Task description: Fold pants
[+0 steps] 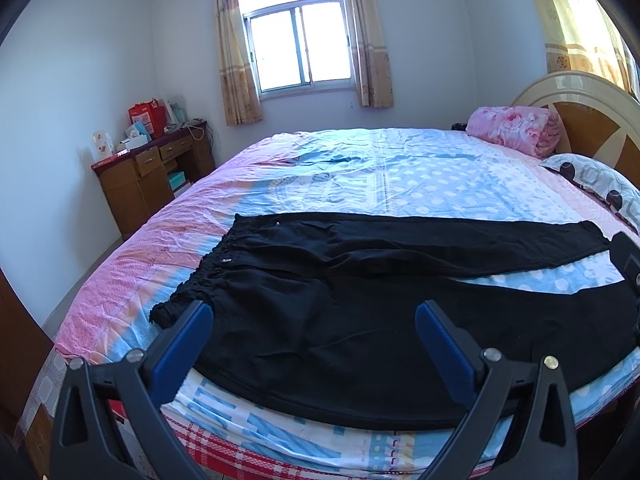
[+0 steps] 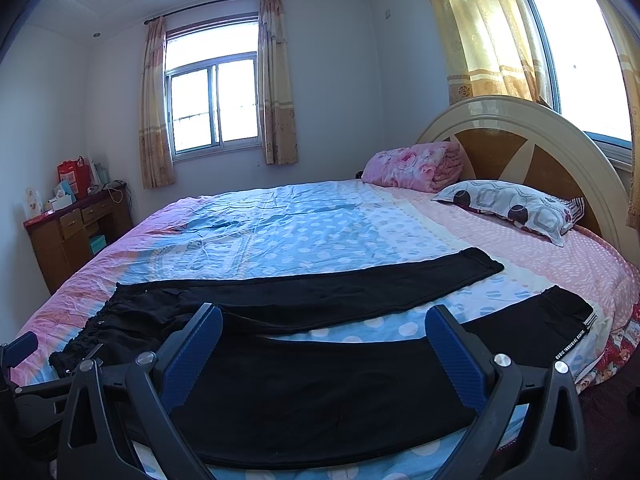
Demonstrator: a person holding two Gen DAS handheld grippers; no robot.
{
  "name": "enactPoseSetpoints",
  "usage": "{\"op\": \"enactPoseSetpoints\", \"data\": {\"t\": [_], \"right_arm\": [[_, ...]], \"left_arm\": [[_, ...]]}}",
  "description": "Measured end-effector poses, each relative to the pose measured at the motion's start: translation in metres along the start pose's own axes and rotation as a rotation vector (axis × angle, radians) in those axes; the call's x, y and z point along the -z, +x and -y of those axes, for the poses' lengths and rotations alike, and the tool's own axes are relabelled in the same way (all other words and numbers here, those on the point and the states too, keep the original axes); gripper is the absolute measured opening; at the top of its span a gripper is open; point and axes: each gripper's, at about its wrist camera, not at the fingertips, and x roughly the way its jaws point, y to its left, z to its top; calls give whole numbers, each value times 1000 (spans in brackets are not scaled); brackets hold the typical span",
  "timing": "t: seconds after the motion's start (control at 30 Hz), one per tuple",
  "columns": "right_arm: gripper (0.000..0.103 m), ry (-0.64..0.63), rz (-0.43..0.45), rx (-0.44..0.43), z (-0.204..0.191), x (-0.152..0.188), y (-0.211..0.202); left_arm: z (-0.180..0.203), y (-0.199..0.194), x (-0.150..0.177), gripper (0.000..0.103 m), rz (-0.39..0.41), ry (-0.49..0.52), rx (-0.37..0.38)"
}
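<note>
Black pants (image 1: 340, 280) lie spread flat on the bed (image 1: 400, 176), elastic waistband at the left, both legs running right and splayed apart. In the right wrist view the pants (image 2: 320, 380) show a near leg ending in a cuff with white lettering (image 2: 572, 340) and a far leg (image 2: 360, 284). My left gripper (image 1: 314, 316) hovers open above the hip area near the waistband, nothing between its blue pads. My right gripper (image 2: 324, 320) is open over the near leg's thigh, holding nothing. The left gripper's tip (image 2: 20, 346) shows at the far left edge.
A rolled pink floral blanket (image 2: 416, 164) and a patterned pillow (image 2: 508, 204) lie by the curved headboard (image 2: 520, 148). A wooden desk (image 1: 152, 172) with boxes and a red bag stands at the left wall. Curtained windows (image 1: 296, 48) are behind.
</note>
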Motion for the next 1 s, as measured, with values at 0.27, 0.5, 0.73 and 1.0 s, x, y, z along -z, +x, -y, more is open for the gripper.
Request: {"op": "enactPoseSetpoints", "data": {"t": [0.27, 0.5, 0.73, 1.0], "right_arm": [[102, -2, 1, -2, -2, -1, 0], [102, -8, -9, -4, -4, 1, 3], [102, -10, -9, -3, -4, 2, 3], [102, -19, -39, -2, -6, 7, 12]], "left_arm": [[-1, 1, 0, 103, -4, 3, 0], [1, 4, 0, 103, -18, 3, 2], [1, 10, 1, 103, -34, 6, -1], [0, 26, 8, 103, -78, 15, -10]]}}
